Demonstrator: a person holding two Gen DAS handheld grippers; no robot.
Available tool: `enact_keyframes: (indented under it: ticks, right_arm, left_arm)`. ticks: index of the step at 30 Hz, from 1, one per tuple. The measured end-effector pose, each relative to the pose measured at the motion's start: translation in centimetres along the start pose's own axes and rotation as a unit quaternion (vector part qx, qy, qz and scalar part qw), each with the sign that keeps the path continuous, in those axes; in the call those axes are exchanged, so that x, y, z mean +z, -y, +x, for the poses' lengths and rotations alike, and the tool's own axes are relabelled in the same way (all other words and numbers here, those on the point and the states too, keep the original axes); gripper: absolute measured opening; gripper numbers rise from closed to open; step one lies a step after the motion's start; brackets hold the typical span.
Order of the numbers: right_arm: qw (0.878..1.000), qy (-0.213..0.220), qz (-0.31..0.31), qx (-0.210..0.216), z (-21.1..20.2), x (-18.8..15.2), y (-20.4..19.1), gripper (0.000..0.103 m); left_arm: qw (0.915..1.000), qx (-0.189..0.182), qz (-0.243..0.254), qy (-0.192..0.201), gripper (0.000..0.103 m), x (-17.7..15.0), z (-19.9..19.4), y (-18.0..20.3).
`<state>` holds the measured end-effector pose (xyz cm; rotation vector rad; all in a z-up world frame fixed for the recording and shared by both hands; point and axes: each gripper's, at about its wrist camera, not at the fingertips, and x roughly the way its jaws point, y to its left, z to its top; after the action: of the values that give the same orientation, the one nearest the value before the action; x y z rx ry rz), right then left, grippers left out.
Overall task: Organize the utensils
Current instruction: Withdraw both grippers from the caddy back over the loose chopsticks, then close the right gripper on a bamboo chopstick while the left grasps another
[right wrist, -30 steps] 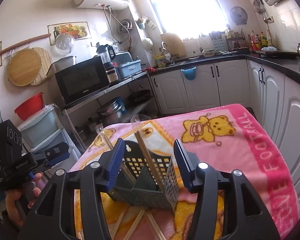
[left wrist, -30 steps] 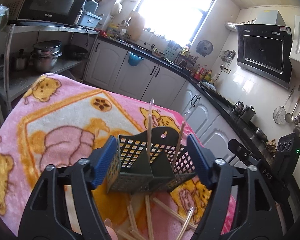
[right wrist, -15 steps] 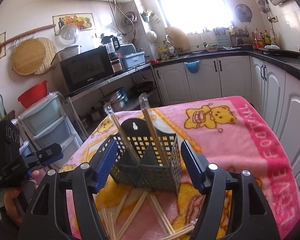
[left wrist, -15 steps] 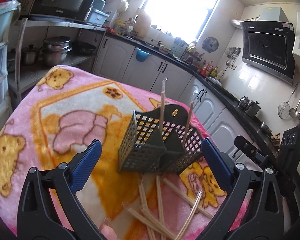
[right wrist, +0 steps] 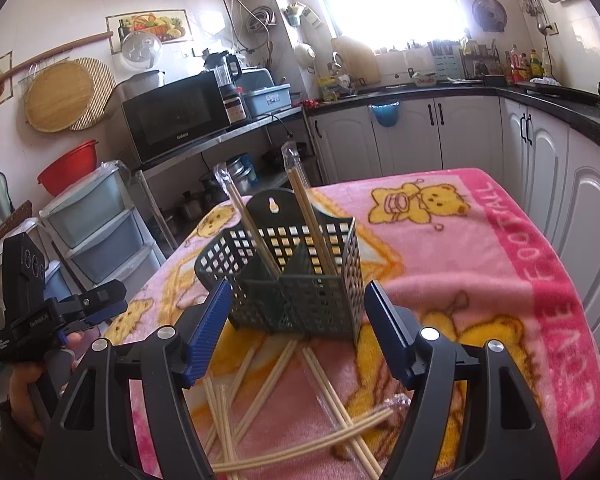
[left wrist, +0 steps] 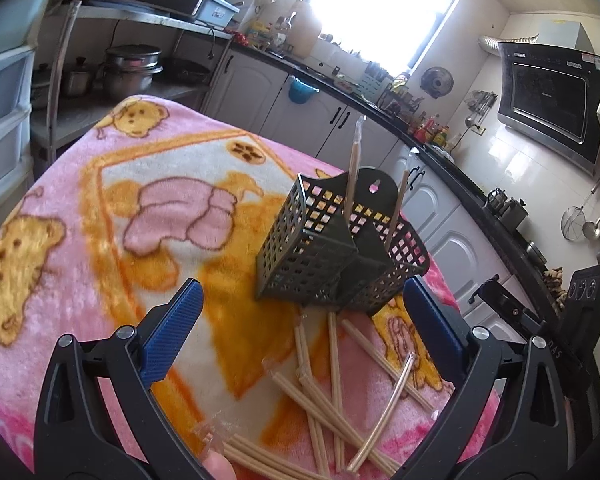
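The loose chopsticks [left wrist: 332,392] lie scattered and crossing one another on the blanket [left wrist: 100,208], near its near edge and just in front of the dark mesh utensil holder [left wrist: 332,248], which stands upright further in toward the middle of the covered table with two wrapped pairs already leaning up out of its compartments. Most of the sticks run roughly away from the cameras, toward the holder, while a few lie slantwise across them, so the pile has no single long axis; a claw that takes one would need its pads set across the chosen stick. In the left wrist view the pile sits directly between and below the left gripper [left wrist: 300,332], whose jaws have just been opening and now stand wide apart with nothing between them. The right gripper [right wrist: 296,328] has also just been opening; its blue pads flank the holder's lower corners without pressing on it, and the sticks lie below it too. Both claws seem about equally close; which is nearer I cannot tell for sure through the fisheye bend. A fingertip shows at the bottom of the left view, beside a wrapped pair at the very edge. Room is open to the left over the blanket; the holder closes the far side, and the table's right edge drops off toward the white cabinets [right wrist: 540,168].
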<state>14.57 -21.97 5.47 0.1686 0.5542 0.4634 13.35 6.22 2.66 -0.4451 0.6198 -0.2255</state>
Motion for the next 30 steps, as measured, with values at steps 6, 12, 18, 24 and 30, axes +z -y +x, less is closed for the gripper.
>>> enact_keyframes:
  ticks: [6, 12, 18, 24, 30]
  right_arm:
    - [1.0, -0.024, 0.004, -0.007, -0.1, -1.6, 0.5, 0.067]
    - [0.999, -0.05, 0.011, -0.018, 0.1, -3.2, 1.1, 0.067]
    - [0.996, -0.077, 0.018, -0.034, 0.4, -4.8, 2.0, 0.067]
    - [0.993, -0.102, 0.03, -0.055, 1.0, -6.5, 3.0, 0.067]
    - [0.99, -0.122, 0.038, -0.065, 1.4, -7.7, 3.7, 0.067]
  left_arm:
    - [0.9998, -0.003, 0.008, -0.018, 0.092, -1.2, 0.5, 0.3]
    - [0.999, -0.008, 0.021, -0.038, 0.09, -2.2, 1.4, 1.0]
    - [0.9968, -0.013, 0.043, -0.066, 0.082, -3.5, 2.7, 2.0]
    - [0.9928, -0.02, 0.064, -0.099, 0.06, -4.8, 4.1, 2.9]
    - [0.9886, -0.023, 0.078, -0.127, 0.054, -5.8, 5.7, 3.2]
